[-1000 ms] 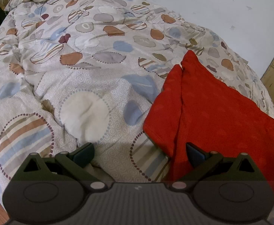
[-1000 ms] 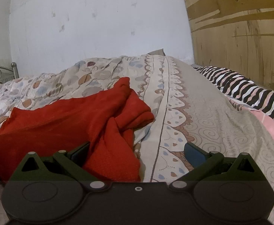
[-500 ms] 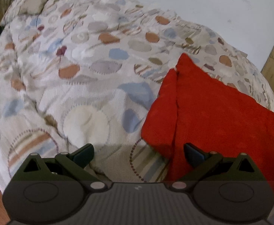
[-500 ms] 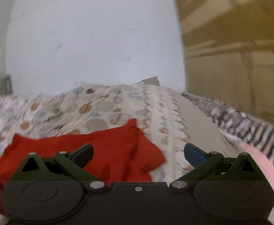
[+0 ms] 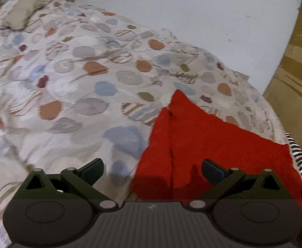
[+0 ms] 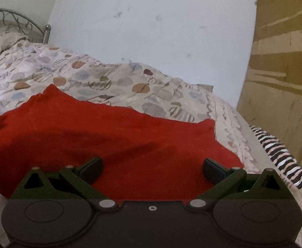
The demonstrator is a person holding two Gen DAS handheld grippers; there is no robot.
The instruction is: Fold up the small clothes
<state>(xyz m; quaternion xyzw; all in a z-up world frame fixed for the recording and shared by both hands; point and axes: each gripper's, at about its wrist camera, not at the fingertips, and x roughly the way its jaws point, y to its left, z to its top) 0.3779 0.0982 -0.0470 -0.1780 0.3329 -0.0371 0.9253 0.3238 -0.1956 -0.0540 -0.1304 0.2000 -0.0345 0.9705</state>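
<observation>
Left view: my left gripper [image 5: 152, 168] spread, empty; red cloth [image 5: 213, 140] on the bed [image 5: 78, 86] at 2 o'clock, soft, limp, light | Right view: right gripper [image 6: 152, 168] spread, empty over cloth; I'd pinch the 1 o'clock corner [image 6: 210, 124].

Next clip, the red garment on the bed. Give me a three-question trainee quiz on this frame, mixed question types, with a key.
1. True or false: the left gripper is shut on the red garment.
2. What does the red garment lie on? A) a wooden floor B) a patterned quilt C) a chair
3. Fill in: in the right wrist view, the right gripper is ____, with red cloth showing between its fingers.

Key: 1 false, it is open and holds nothing; 2 B; 3 open.
</observation>
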